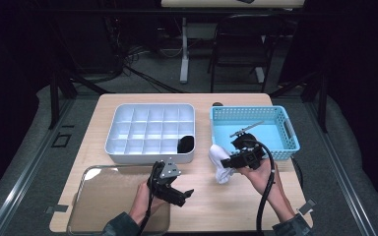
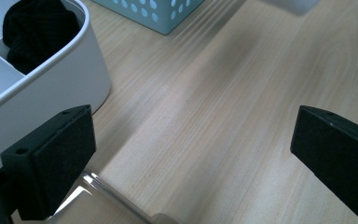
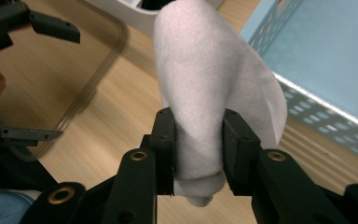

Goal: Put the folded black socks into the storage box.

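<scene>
Pinched between the right tool's jaws, a white sock is carried above the desk beside the blue basket. Placement in the white divided tray is judged next; the left tool is spread, idle.

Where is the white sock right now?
In the high view the white sock hangs pinched in the right tongs, above the table between the white divided tray and the blue basket.

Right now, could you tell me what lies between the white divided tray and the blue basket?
Only bare wooden table separates the white divided tray from the blue basket, as the high view shows.
</scene>
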A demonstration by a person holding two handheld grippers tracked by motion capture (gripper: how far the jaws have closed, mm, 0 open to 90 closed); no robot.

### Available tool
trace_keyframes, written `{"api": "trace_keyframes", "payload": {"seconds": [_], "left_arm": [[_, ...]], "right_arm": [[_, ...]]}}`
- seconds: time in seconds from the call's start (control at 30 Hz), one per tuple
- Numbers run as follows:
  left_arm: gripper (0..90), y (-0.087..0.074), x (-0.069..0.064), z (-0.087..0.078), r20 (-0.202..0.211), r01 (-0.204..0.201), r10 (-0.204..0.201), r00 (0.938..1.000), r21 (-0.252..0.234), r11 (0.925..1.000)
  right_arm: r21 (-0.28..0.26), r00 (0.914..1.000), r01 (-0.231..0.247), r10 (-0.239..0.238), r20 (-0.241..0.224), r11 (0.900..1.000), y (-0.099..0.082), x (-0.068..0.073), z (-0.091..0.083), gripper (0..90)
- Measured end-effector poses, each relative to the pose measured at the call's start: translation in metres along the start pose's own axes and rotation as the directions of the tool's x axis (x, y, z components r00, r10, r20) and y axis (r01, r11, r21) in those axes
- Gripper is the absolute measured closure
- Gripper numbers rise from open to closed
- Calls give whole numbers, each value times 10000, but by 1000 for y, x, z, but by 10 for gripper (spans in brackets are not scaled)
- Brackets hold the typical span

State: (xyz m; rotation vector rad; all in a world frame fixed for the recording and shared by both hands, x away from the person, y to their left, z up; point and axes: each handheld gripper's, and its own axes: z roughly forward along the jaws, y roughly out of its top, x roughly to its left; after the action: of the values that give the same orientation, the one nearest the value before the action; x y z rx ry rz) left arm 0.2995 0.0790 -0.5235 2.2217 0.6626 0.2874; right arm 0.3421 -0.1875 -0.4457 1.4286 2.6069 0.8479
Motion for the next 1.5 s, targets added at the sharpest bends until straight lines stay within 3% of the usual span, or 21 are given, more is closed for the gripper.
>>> {"api": "trace_keyframes", "payload": {"seconds": [0.4, 0.6, 0.83, 1.5], "left_arm": [[2, 3, -9, 9, 196, -194, 191, 9996, 156, 9997], [2, 4, -11, 10, 295, -292, 286, 9992, 211, 9993], [2, 6, -15, 11, 304, -434, 428, 9986, 184, 9989], [2, 4, -12, 16, 353, -442, 431, 9984, 319, 9985]], "right_arm": [[345, 9976, -632, 641, -274, 9974, -24, -12, 31, 685], [809, 9982, -593, 597, -30, 9950, -29, -15, 49, 683], [1091, 9963, -860, 845, 183, 9903, -30, -18, 63, 677], [1111, 9942, -1044, 1007, 382, 9883, -33, -19, 66, 651]]}}
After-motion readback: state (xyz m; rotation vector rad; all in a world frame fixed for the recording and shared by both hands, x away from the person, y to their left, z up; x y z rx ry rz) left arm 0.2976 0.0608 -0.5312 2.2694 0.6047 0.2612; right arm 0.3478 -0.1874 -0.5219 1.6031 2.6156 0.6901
